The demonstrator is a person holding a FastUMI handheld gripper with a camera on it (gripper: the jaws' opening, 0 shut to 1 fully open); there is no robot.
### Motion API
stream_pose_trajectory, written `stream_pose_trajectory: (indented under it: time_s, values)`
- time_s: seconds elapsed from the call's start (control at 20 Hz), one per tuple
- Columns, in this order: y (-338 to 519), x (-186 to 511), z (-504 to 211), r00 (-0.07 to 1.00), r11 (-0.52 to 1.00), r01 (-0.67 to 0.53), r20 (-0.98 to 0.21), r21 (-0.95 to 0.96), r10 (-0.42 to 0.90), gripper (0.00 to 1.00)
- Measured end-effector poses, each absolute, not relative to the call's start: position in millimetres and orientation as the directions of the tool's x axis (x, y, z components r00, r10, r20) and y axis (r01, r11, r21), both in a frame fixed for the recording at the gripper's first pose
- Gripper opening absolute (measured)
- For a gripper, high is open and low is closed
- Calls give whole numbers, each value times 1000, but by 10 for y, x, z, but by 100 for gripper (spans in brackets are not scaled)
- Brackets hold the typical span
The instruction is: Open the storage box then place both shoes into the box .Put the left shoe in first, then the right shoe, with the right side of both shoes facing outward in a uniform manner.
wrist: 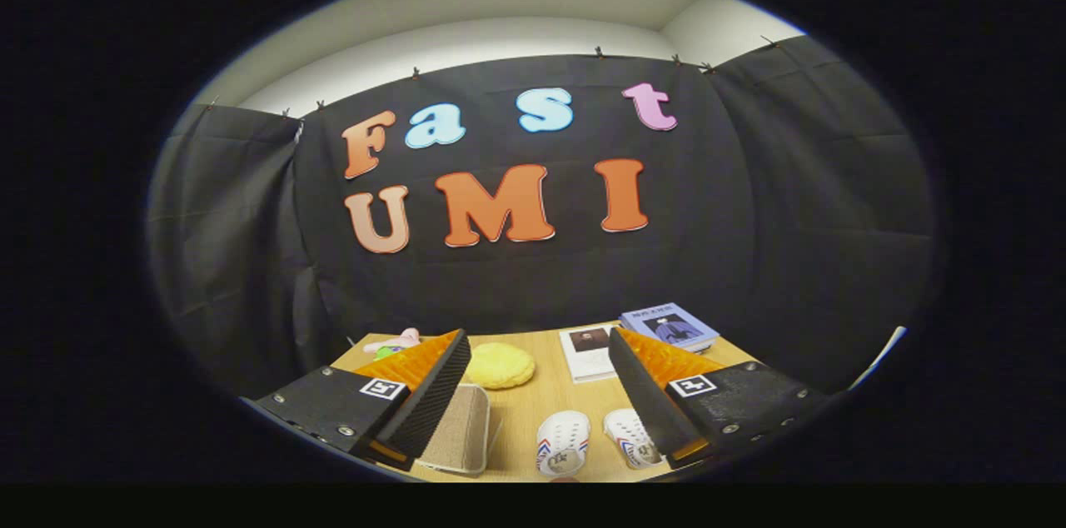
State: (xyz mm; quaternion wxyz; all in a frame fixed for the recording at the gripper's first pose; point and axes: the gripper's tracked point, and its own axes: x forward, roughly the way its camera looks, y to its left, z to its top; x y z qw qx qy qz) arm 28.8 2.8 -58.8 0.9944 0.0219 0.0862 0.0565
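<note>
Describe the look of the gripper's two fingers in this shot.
The gripper has two wedge-shaped fingers with ribbed black inner pads and ridged orange backs. Each sits on a black textured block with silver screws and a small square black-and-white marker. An orange strip shows near each finger's base.
</note>
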Motion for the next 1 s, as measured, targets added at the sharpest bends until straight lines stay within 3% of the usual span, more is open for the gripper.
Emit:
stream_pose_trajectory:
  time_s: [0.65,1.0]
  values:
    - [238,319,-2170,826,864,-111,-438,491,355,98]
    - [488,259,-2725,716,696,-70,-450,714,534,98]
